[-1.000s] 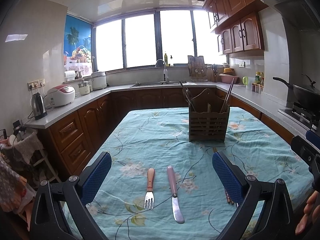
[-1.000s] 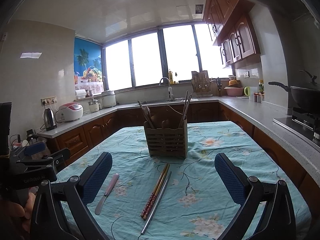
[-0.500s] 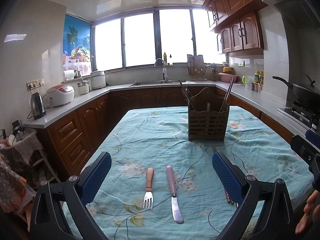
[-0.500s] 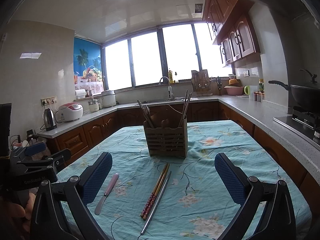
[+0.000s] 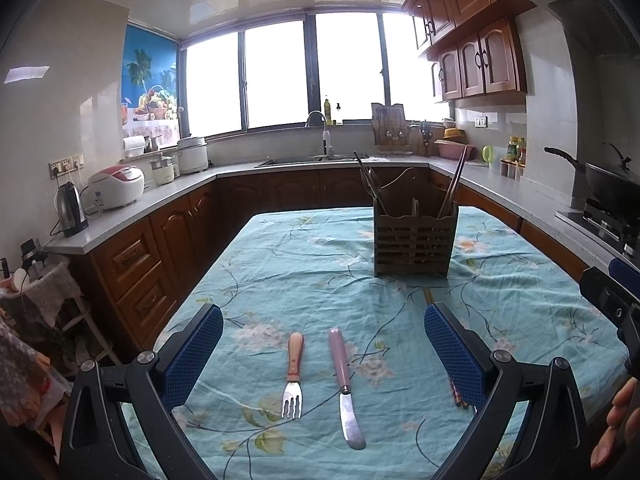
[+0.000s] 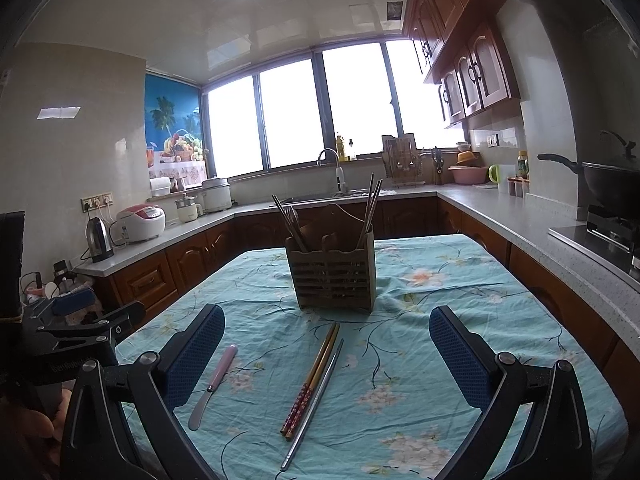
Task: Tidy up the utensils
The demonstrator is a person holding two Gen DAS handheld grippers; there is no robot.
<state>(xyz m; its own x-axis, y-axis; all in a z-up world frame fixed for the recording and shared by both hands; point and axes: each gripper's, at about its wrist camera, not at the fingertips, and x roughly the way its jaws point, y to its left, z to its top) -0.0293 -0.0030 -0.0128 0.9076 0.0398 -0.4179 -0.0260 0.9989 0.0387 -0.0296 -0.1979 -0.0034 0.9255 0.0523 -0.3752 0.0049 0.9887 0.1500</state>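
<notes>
Both grippers hover wide apart in their jaws and hold nothing: the left gripper (image 5: 323,340) sits above the near end of the table (image 5: 280,264), its blue pads (image 5: 192,350) framing a fork (image 5: 293,376) and a pink-handled butter knife (image 5: 345,388) that lie side by side, apart, handles pointing away. Between the right gripper (image 6: 326,354) fingers lie a pair of red-and-gold chopsticks (image 6: 312,376) and a pair of metal chopsticks (image 6: 314,402), just beside each other, pointing toward the slatted wooden utensil holder (image 6: 334,276). That holder stands upright farther along the floral cloth, with bare cloth open between it and the loose utensils. The table's left edge drops off close to the fork's side; counters run along the left, far and right sides. From the left wrist view the chopsticks are mostly hidden behind the right pad. Which compartments the holder's standing utensils occupy is hard to tell.
</notes>
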